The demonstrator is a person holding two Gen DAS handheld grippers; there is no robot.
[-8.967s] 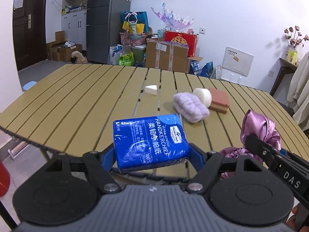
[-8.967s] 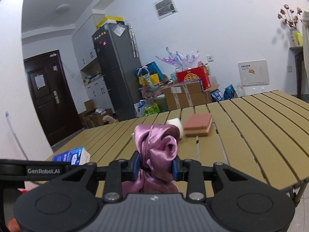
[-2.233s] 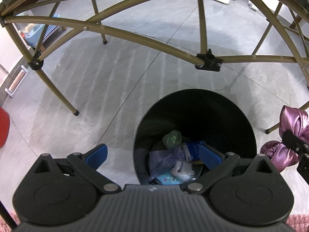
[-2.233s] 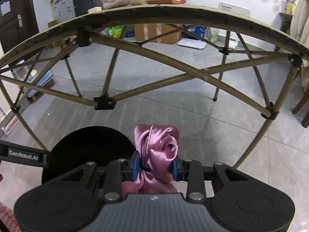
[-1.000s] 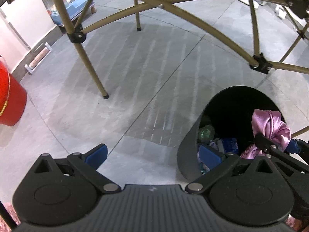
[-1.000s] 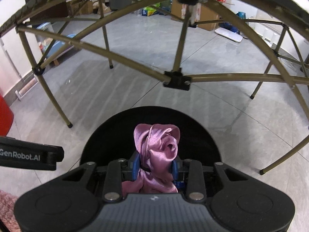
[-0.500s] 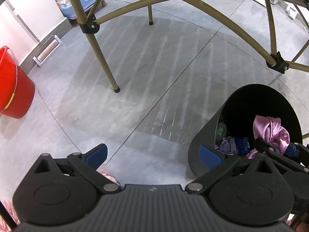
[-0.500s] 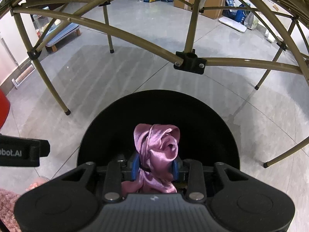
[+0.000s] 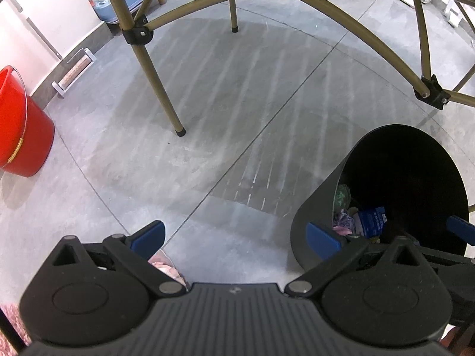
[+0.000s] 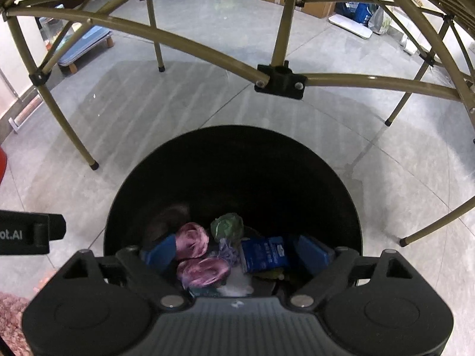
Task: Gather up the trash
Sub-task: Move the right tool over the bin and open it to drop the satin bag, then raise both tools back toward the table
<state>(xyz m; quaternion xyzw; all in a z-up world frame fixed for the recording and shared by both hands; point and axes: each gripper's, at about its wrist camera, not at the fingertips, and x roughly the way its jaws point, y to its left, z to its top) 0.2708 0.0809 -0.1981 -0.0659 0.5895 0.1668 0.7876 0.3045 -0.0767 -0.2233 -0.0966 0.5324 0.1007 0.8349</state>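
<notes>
While the right gripper (image 10: 236, 255) hangs over the black bin (image 10: 341, 195), its jaws stand wide and have just been opening; nothing is pressed between the blue pads (image 10: 313, 252). Pink satin cloth (image 10: 197, 255) lies loose inside the bin, below the jaws, toward 8 o'clock of the bin mouth in the right wrist view. Just beside it at 3 o'clock lies a blue tissue pack (image 10: 265, 253); a green crumpled wad (image 10: 227, 227) sits at 12 o'clock of the pack, and a pale lilac scrap (image 10: 227, 252) lies between cloth and pack. Something white shows under the cloth near the gripper body; cannot tell what it is.

Left gripper (image 9: 234, 234) is also wide open and empty, aimed steeply down at grey floor tile. Its right pad (image 9: 322, 238) overlaps the bin's near wall in the left wrist view; contact cannot be judged. From this camera the bin sits at 4 o'clock, with the tissue pack visible deep inside.

Table legs (image 9: 154, 68) in olive tube cross at 12 o'clock in both views. Red bucket (image 9: 20, 127) stands at 9 o'clock of the left view, well apart from the bin. Pink rug (image 10: 13, 311) shows at 7 o'clock of the right view.
</notes>
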